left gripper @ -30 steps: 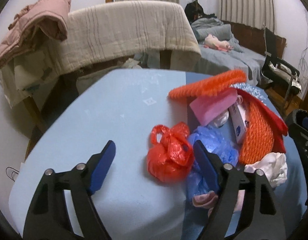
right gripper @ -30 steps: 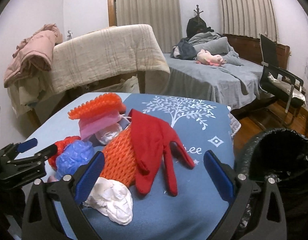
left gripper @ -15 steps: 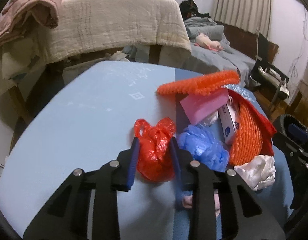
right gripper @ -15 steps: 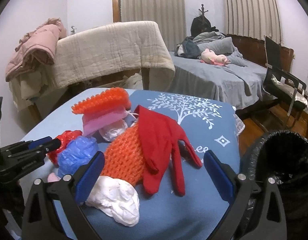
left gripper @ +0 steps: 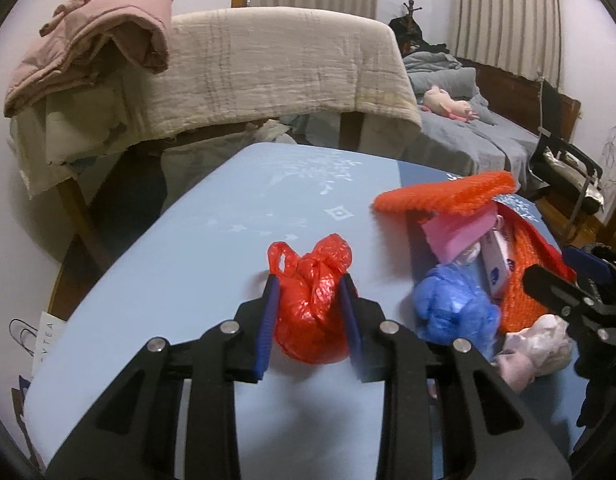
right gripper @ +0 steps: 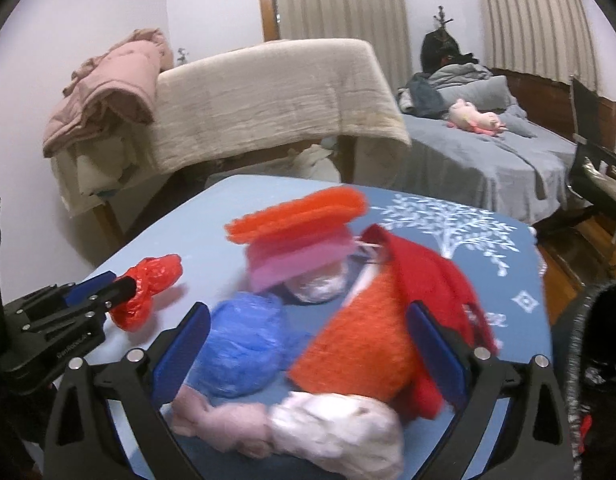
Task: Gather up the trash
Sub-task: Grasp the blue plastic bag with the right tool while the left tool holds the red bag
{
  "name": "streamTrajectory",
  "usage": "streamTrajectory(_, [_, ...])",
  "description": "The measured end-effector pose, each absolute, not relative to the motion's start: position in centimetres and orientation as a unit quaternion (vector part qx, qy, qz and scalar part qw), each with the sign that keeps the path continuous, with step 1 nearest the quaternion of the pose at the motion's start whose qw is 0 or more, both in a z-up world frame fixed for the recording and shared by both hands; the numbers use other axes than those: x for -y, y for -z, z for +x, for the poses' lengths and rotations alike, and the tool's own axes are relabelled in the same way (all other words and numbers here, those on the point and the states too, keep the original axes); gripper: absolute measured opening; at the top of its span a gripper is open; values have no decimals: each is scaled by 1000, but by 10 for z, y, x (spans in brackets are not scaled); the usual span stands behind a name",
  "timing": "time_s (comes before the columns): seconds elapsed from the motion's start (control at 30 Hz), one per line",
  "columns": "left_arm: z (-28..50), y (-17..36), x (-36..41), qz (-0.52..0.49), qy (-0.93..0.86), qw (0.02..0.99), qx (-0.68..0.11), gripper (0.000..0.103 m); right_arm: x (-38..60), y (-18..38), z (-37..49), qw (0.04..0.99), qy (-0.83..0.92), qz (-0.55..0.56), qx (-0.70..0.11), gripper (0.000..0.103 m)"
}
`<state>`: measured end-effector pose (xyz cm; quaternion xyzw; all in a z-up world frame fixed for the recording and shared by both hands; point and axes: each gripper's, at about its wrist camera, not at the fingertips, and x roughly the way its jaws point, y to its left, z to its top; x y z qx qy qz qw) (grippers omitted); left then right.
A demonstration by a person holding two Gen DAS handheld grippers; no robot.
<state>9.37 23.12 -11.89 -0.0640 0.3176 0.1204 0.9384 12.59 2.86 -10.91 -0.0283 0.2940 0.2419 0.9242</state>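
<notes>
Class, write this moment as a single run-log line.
left tongs: shut on red bag | right tongs: open over pile | bin: right of table | phase: grasp

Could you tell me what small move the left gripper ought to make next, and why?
Probably lift. The left gripper has just closed and its pads now pinch the red plastic bag, which sits low over the blue tablecloth. Raising it first would clear the pile beside it before carrying it toward the black bin.
</notes>
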Motion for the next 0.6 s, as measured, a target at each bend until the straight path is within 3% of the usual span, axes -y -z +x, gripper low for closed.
streamTrajectory(0.3, [89,126,-254,-64,-143,933,-323,29,-64,126,129,909,-262,-46,-320,86])
streamTrajectory(0.6, [88,131,-261,-71,-147,930,-329,29,-83,146,134,889,-278,-74,-357,70])
